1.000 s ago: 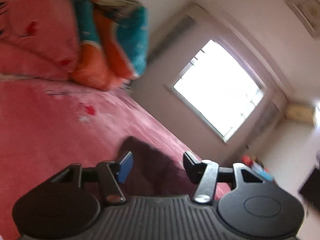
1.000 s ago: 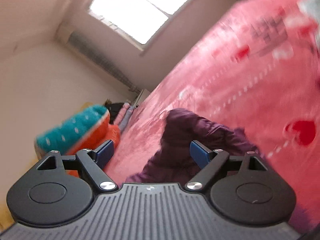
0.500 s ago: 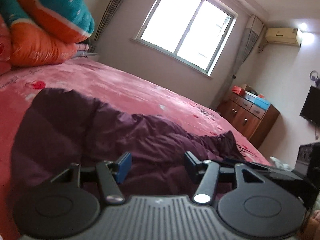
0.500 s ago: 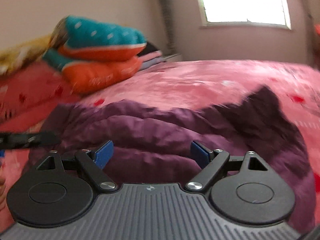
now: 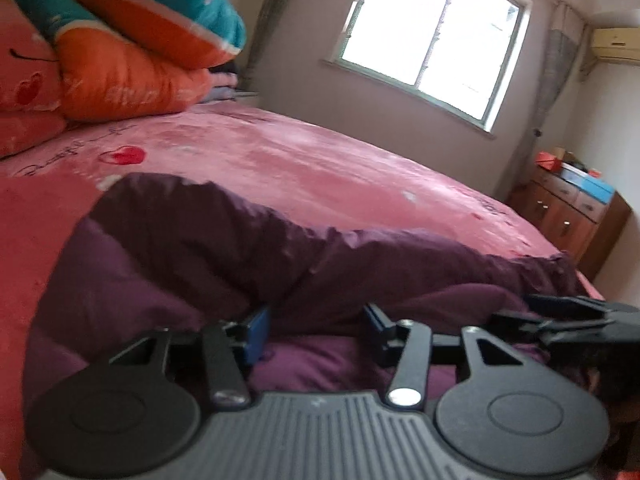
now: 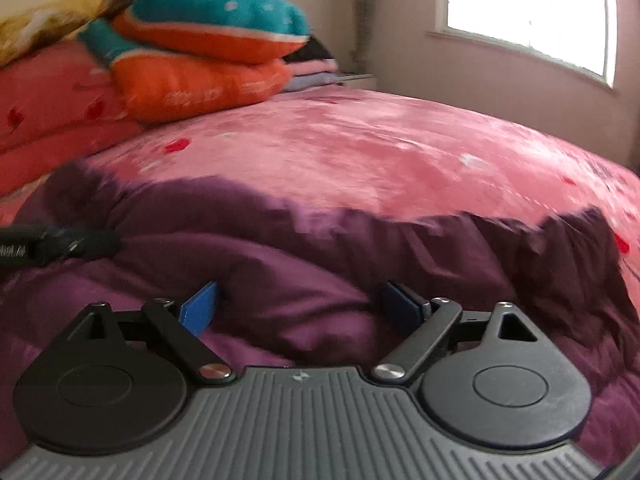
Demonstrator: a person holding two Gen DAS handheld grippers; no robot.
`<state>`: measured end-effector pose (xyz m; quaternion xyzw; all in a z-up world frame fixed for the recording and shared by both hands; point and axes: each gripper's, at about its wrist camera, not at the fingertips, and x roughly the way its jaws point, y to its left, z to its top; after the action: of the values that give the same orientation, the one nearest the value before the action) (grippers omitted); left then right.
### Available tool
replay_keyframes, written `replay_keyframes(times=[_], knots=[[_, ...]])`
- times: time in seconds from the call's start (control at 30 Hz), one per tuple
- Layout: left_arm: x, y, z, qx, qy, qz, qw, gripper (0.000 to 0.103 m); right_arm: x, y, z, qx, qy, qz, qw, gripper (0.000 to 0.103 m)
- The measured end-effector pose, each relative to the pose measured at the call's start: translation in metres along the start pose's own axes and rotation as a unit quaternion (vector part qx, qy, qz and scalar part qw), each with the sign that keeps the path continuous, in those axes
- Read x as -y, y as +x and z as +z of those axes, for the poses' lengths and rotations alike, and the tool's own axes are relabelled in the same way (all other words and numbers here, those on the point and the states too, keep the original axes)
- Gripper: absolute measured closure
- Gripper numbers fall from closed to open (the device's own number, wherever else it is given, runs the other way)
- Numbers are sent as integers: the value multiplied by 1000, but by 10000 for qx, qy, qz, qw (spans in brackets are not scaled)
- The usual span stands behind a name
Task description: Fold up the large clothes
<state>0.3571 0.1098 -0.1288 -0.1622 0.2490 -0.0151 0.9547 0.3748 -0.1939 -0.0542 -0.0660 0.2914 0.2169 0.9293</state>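
While both grippers reach low over a bed, a rumpled purple coat fills the bottom half of each view. Nearest in the left wrist view, the left gripper shows its jaws spread but just narrowing, with a ridge of coat fabric rising between them; whether the pads press on it cannot be told. Nearest in the right wrist view, the right gripper has its jaws spread wide, a soft fold bulging between the blue pads without being pinched. For a clean grab, each gripper would likely do best to settle on an edge of the coat, taking one layer rather than a bunched handful, so the fold comes out flat. At the left edge of the right view, the other gripper's black tip lies on the coat. Beyond the coat, a pink bedspread stretches across mid-frame. Farther, at upper left, orange and teal bedding is stacked. A window glows at upper right.
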Motion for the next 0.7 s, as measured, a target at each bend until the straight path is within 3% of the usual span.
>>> replay_keyframes(times=[0.23,0.33,0.7], knots=[[-8,0,-6,70,166,310,9994,58,74,-6,-12,93,606,-827,9947,0],[-9,3,-11,67,163,272,9995,58,104,-8,-24,155,1094,-843,9903,0],[-17,24,-21,85,-25,57,9999,58,98,28,-24,-31,1454,-852,9857,0]])
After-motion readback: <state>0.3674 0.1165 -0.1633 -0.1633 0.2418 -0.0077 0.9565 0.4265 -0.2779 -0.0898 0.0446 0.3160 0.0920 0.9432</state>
